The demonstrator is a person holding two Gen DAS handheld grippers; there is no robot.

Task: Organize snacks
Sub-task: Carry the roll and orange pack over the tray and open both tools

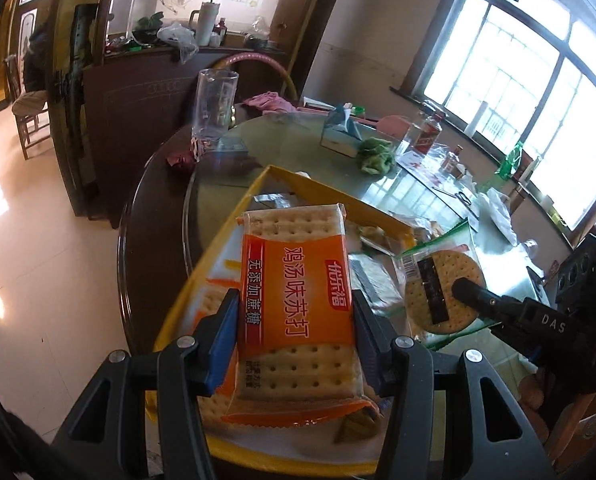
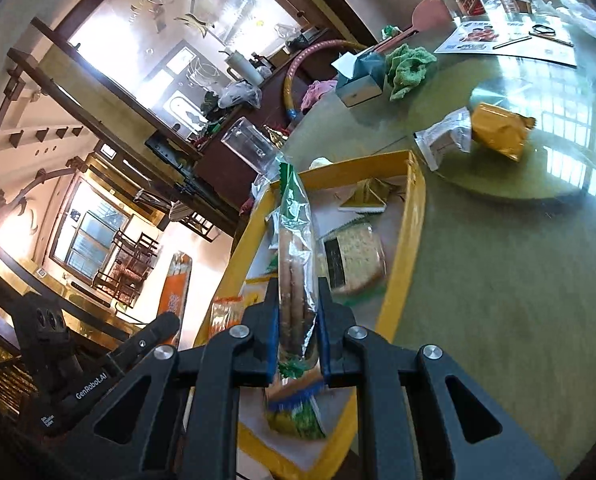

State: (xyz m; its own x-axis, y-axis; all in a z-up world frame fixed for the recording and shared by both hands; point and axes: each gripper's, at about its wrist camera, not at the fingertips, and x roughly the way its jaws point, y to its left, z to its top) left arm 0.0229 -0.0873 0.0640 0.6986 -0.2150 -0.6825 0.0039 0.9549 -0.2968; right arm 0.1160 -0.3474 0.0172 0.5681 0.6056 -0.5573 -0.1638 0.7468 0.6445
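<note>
My left gripper point(image 1: 294, 302) is shut on an orange soda-cracker packet point(image 1: 296, 296), held flat above the yellow tray point(image 1: 214, 256). In the right wrist view this packet point(image 2: 178, 280) shows edge-on at the left. My right gripper point(image 2: 298, 294) is shut on a clear, green-edged packet of round crackers point(image 2: 296, 264), held on edge over the tray point(image 2: 416, 208). The left wrist view shows its round face point(image 1: 438, 292) with a dark band, and one right finger point(image 1: 478, 298) in front of it. Several other packets lie in the tray, among them a dark-banded cracker packet point(image 2: 354, 258).
A gold snack packet point(image 2: 498, 132) and a white packet point(image 2: 444, 140) lie on the round glass table point(image 2: 498, 280) beyond the tray. Farther back stand a tissue box point(image 1: 340, 134), a green cloth point(image 1: 374, 156), bottles point(image 1: 422, 132) and a tall clear container point(image 1: 214, 104).
</note>
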